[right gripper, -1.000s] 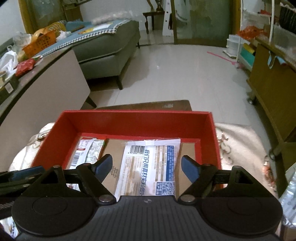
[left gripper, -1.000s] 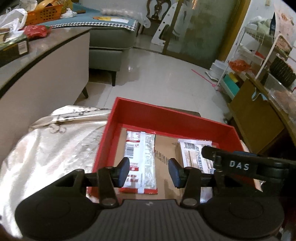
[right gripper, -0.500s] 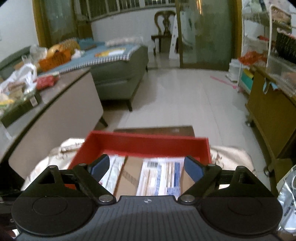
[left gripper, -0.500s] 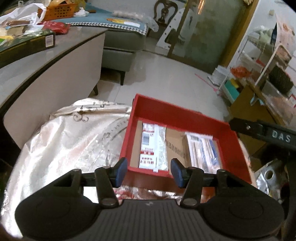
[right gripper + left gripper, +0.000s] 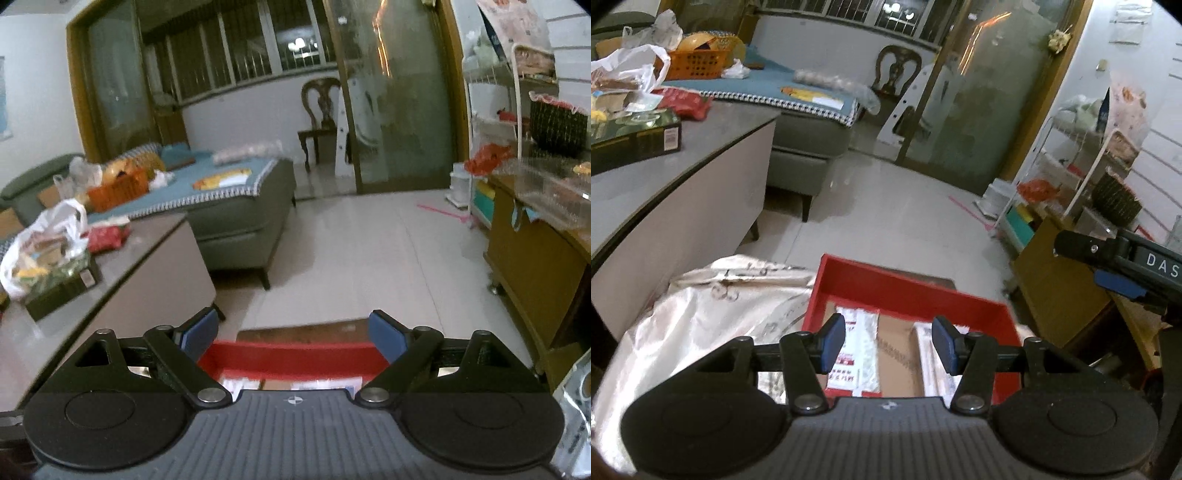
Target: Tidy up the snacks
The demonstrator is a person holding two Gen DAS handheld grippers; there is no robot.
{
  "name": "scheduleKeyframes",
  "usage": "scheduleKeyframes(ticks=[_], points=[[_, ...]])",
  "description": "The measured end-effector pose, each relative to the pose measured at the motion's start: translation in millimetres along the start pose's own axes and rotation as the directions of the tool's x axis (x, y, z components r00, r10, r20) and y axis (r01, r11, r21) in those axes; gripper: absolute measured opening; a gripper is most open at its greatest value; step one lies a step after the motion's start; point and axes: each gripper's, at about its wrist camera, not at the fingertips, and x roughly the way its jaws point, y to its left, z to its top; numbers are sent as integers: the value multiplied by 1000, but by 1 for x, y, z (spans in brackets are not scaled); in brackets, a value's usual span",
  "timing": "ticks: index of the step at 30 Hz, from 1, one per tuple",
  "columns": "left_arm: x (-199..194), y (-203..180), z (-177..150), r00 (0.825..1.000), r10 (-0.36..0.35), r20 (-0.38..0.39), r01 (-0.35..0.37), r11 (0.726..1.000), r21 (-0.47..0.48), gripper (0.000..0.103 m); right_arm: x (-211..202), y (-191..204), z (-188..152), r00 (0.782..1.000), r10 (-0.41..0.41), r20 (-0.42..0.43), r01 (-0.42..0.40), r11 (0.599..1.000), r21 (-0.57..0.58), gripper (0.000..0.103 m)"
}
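A red box (image 5: pixel 908 286) sits on a table under a shiny cream cloth (image 5: pixel 701 314). Inside it lie a red-and-white snack packet (image 5: pixel 860 343) on the left and a white packet (image 5: pixel 929 354) on the right, on a cardboard floor. My left gripper (image 5: pixel 888 347) is open and empty, raised above the box's near edge. My right gripper (image 5: pixel 293 338) is open and empty, higher up; only the box's far wall (image 5: pixel 291 356) and the packet tops show below it. Its arm shows at the right of the left wrist view (image 5: pixel 1126 254).
A grey counter (image 5: pixel 665 166) with a dark box, bags and a red packet stands left. A sofa (image 5: pixel 236 218) is behind it. A wooden cabinet (image 5: pixel 532 258) and wire rack (image 5: pixel 1082 155) stand right. A silvery bag (image 5: pixel 576 406) lies at the right edge.
Both grippers have lifted and drawn back from the red box, tilting up toward the room. The two packets stay in the box. Both stay open.
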Motion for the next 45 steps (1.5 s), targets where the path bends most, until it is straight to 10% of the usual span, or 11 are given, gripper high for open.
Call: scheduleKeyframes(ticks=[18, 45], points=[[-33, 1, -74, 982, 43, -186, -40, 999, 19, 48, -22, 23, -67, 968, -10, -249, 4, 1000, -26, 93], [-49, 6, -180, 894, 160, -417, -163, 986, 29, 56, -75, -5, -143, 905, -29, -423, 47, 998, 34, 96]])
